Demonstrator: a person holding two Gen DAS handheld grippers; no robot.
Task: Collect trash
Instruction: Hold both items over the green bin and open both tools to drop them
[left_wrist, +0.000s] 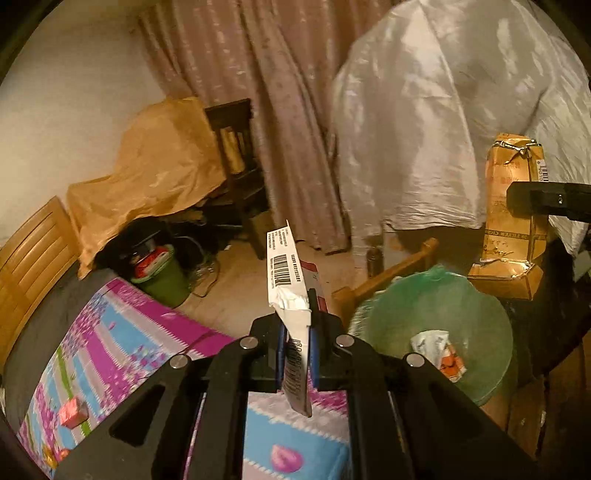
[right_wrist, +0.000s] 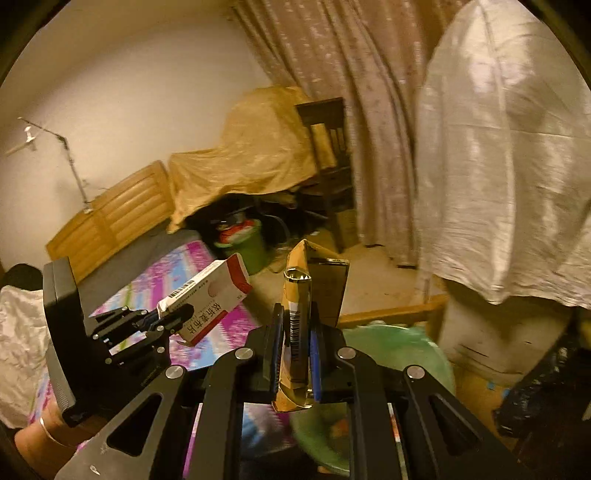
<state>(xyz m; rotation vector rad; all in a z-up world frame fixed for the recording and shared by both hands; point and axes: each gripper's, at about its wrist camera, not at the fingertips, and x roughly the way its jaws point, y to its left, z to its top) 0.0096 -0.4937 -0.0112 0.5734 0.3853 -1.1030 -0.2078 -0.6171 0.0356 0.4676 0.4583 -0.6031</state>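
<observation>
My left gripper (left_wrist: 297, 343) is shut on a white medicine box (left_wrist: 286, 269) with a barcode and a red corner, held up over the bed's edge. The right wrist view shows this same gripper (right_wrist: 173, 317) and box (right_wrist: 210, 299) at the left. My right gripper (right_wrist: 297, 332) is shut on a crushed gold carton (right_wrist: 295, 295). In the left wrist view that carton (left_wrist: 513, 221) hangs at the right, just beyond a bin lined with a green bag (left_wrist: 480, 314). A crumpled wrapper (left_wrist: 439, 350) lies in the bin, and the bin (right_wrist: 402, 350) shows under my right gripper.
A bed with a purple and blue sheet (left_wrist: 122, 332) lies to the left, with a small red item (left_wrist: 74, 411) on it. A second green bin (left_wrist: 162, 277) full of rubbish stands by the wooden headboard (left_wrist: 33, 243). Behind are a dark chair (left_wrist: 236, 162), curtains and cloth-covered furniture (left_wrist: 443, 110).
</observation>
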